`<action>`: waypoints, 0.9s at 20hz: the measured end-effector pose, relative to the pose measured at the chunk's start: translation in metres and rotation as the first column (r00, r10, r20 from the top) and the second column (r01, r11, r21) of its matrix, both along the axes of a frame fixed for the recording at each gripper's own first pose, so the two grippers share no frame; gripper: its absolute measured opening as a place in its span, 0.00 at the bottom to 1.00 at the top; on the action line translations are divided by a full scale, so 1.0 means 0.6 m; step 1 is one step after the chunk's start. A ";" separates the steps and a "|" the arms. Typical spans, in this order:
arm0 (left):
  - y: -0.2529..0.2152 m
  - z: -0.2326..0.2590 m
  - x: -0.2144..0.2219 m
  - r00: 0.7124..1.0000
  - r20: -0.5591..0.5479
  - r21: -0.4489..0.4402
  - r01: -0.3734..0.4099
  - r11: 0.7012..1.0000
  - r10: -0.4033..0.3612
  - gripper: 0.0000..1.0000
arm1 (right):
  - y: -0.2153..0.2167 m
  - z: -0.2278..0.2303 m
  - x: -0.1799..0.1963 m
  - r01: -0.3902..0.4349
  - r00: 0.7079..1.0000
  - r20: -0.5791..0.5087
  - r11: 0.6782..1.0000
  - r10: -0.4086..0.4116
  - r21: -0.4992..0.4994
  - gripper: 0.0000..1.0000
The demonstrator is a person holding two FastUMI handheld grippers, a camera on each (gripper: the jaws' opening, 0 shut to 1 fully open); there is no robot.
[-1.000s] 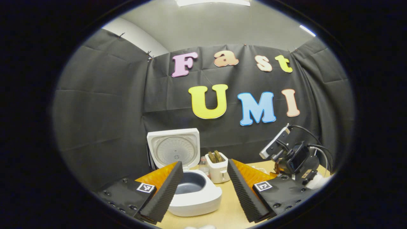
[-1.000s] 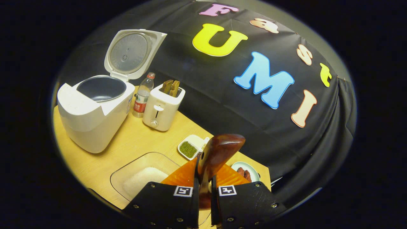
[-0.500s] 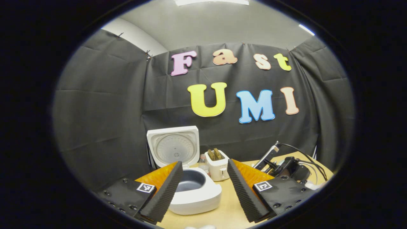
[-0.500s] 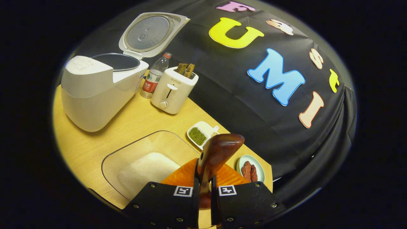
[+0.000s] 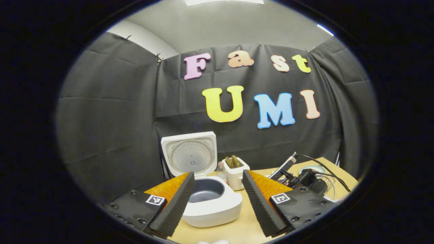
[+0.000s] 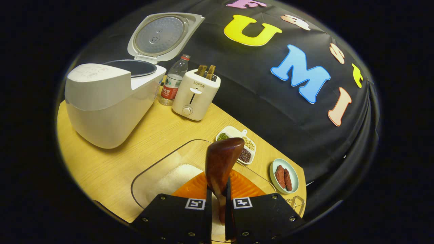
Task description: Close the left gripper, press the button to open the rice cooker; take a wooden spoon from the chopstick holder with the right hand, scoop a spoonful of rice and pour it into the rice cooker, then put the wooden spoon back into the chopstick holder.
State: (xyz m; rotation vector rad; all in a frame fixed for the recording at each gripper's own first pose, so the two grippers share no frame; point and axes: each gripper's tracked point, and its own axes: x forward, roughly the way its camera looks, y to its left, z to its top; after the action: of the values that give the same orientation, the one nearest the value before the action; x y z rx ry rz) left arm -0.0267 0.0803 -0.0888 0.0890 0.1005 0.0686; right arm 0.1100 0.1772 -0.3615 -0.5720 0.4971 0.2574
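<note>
1. rice cooker (image 6: 108,101): stands on the counter (image 6: 112,169) with its lid (image 6: 161,35) raised upright and the dark inner pot exposed. judged: the opening step is done.
2. left gripper (image 5: 217,203): jaws released, spread wide, holding nothing, with the cooker's open pot seen between them in the left gripper view. it is idle and well clear of the rice.
3. right gripper (image 6: 218,217): jaws clenched on the stem of the wooden spoon (image 6: 222,159). both fingers press the handle; the spoon's bowl rises ahead of the jaws.
4. rice container (image 6: 162,169): a clear tray holding a white mound of rice (image 6: 174,178), directly below and ahead of the spoon. whether the spoon touches the rice cannot be told; no grains are seen on it.
5. step in hand, judged: scooping. to do it well, tip the spoon bowl down into the thick of the mound, not its thin edge, push forward along the tray floor, then level the bowl before lifting so the load does not slide off.
6. keep the grip firm; the stem is smooth and could twist between the fingers under load.
7. carry path: the toaster (image 6: 196,95), the bottle (image 6: 173,81) and the divided dish of beans (image 6: 242,144) stand near the route; travel low and straight to the pot.
8. chopstick holder: not identified with certainty.
</note>
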 end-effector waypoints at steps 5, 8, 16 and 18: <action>0.005 -0.004 -0.008 1.000 -0.010 0.006 0.006 1.000 -0.006 0.99 | 0.010 0.004 0.004 0.070 0.997 -0.041 0.991 -0.065 0.112 0.16; 0.006 -0.008 -0.009 1.000 -0.015 -0.003 0.008 1.000 -0.008 0.99 | 0.018 0.010 0.006 0.110 0.993 -0.067 0.975 -0.099 0.193 0.16; 0.014 -0.013 -0.011 1.000 -0.030 -0.003 0.004 1.000 -0.004 0.99 | 0.053 0.022 0.012 0.207 0.975 -0.174 0.858 -0.139 0.471 0.16; 0.016 -0.007 -0.008 1.000 -0.028 0.004 -0.001 1.000 0.001 0.99 | 0.046 0.025 0.017 0.251 0.964 -0.214 0.791 -0.155 0.558 0.16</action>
State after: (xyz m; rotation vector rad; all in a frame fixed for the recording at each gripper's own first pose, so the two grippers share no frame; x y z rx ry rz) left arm -0.0315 0.0897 -0.0928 0.0937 0.1287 0.0689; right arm 0.1200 0.2048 -0.3467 0.1103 0.5953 0.2338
